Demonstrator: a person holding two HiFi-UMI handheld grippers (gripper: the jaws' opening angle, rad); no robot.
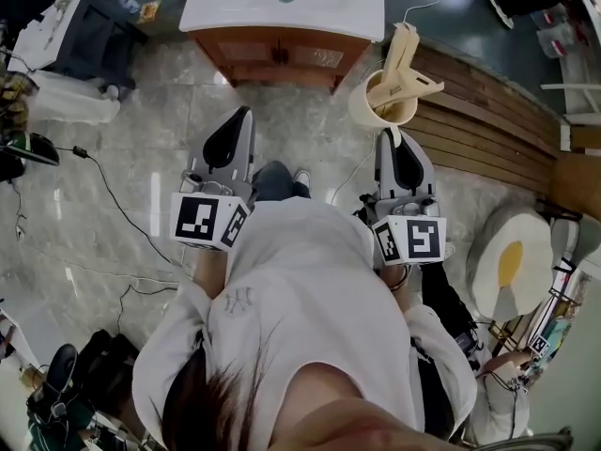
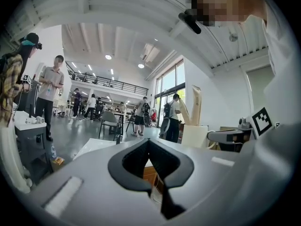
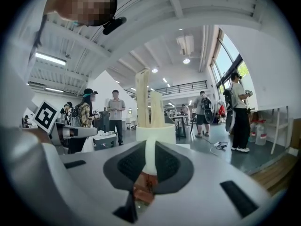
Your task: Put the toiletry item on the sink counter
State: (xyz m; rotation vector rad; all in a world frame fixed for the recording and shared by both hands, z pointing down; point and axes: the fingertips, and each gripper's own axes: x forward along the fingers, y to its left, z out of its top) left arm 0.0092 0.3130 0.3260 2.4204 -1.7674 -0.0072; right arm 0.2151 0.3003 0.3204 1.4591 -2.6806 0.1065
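A cream cup (image 1: 383,103) with two tall cream items standing in it hangs in front of my right gripper (image 1: 388,135), which is shut on the cup's wall. In the right gripper view the cup (image 3: 155,134) rises just past the jaws, its wall pinched between the pads (image 3: 167,161). My left gripper (image 1: 246,113) is held out beside it, shut and with nothing in it; its jaw tips meet in the left gripper view (image 2: 148,141). The white sink counter (image 1: 319,12) on a wooden vanity (image 1: 282,54) stands ahead on the floor.
Wooden planks (image 1: 488,130) run along the right and an egg-shaped cushion (image 1: 512,261) lies beyond them. A dark cabinet (image 1: 89,26) stands at the left, with cables (image 1: 113,195) across the marble floor. Several people stand in the hall behind.
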